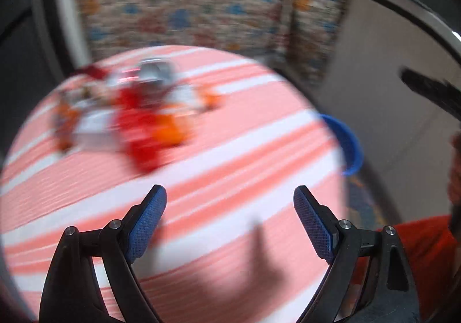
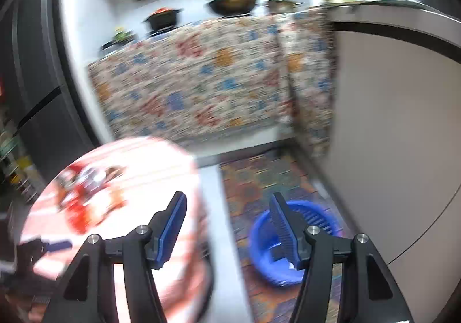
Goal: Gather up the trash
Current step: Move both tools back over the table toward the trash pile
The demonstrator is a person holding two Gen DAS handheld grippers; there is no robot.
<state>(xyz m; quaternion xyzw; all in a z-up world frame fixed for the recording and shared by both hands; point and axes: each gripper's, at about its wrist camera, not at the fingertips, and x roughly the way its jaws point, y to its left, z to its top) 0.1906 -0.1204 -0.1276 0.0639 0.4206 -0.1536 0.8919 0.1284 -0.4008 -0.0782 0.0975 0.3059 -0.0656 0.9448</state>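
Note:
A blurred pile of trash (image 1: 135, 115), red, orange, white and silver wrappers, lies on the far left of a round table with a pink and white striped cloth (image 1: 230, 150). My left gripper (image 1: 230, 199) is open and empty above the near part of the table, well short of the pile. My right gripper (image 2: 227, 207) is open and empty, held over the table's right edge, with the pile (image 2: 86, 193) to its left. A blue plastic basket (image 2: 291, 245) stands on the floor right of the table; its rim shows in the left wrist view (image 1: 345, 144).
A counter draped in floral cloth (image 2: 201, 78) stands behind the table, with pots (image 2: 233, 4) on top. A white cabinet wall (image 2: 397, 135) runs along the right. A patterned rug (image 2: 259, 178) covers the floor. A dark fridge (image 2: 28, 78) stands at left.

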